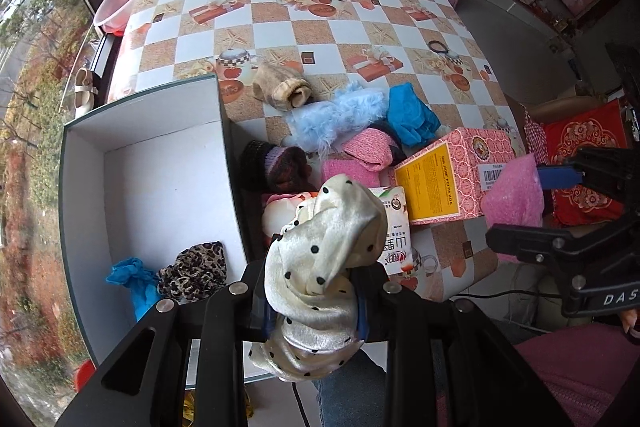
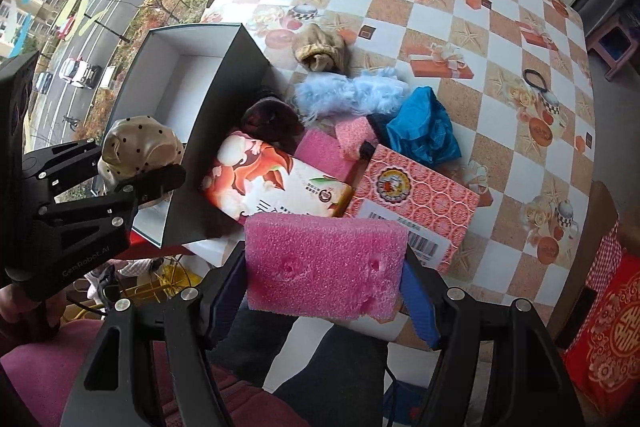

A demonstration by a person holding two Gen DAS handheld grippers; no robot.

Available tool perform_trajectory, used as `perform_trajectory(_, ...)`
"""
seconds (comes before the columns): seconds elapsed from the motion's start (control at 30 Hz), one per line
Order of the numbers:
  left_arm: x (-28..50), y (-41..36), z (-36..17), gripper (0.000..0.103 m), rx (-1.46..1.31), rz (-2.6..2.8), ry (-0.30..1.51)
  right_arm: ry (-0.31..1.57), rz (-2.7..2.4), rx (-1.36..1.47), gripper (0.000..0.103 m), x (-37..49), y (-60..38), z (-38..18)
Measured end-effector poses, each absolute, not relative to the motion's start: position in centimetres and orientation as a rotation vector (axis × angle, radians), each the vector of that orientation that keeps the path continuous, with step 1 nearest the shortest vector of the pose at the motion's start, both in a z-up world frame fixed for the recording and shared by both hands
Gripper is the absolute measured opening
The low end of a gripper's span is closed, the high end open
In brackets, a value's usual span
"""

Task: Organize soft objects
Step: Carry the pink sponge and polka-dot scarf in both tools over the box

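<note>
my left tongs (image 1: 316,291) are pinching a cream dotted cloth (image 1: 324,251), held up just right of the box (image 1: 160,163) wall. my right tongs (image 2: 324,291) are squeezing a pink foam block (image 2: 324,263) by its two ends, held above the near edge of the bench (image 2: 460,11), well right of the box.

by my reckoning i'm early on. in the box, left of my left tongs, lie only a leopard scrunchie (image 1: 194,269) and a blue glove (image 1: 130,281). ahead of both tongs a pile still waits on the bench: a beige sock (image 1: 280,87), pale blue fluff (image 1: 340,115), another blue glove (image 1: 410,117), pink knit (image 1: 370,149), a dark striped knit (image 1: 276,163) and a pink foam piece (image 2: 324,151). two cartons, an orange pack (image 2: 272,187) and a red patterned one (image 2: 416,199), lie among them; they look rigid, so probably not mine to sort. a black hair tie (image 2: 536,77) sits far ahead to the right.

next, both loads go left into the box.
</note>
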State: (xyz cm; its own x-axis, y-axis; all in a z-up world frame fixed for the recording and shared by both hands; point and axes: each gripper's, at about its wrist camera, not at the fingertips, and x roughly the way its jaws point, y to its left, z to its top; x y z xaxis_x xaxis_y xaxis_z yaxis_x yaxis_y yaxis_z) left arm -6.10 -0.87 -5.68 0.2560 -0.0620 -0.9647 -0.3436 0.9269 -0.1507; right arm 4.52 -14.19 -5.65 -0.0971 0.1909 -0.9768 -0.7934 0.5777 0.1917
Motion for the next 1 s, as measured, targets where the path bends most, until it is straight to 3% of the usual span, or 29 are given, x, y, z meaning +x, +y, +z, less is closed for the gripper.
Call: perform_trajectory(1.0,-13.7,7.8,-6.0,0.032,-0.55,0.468,1.203,1.371,1.1,-0.76,0.071,-1.4,-3.3,-5.5)
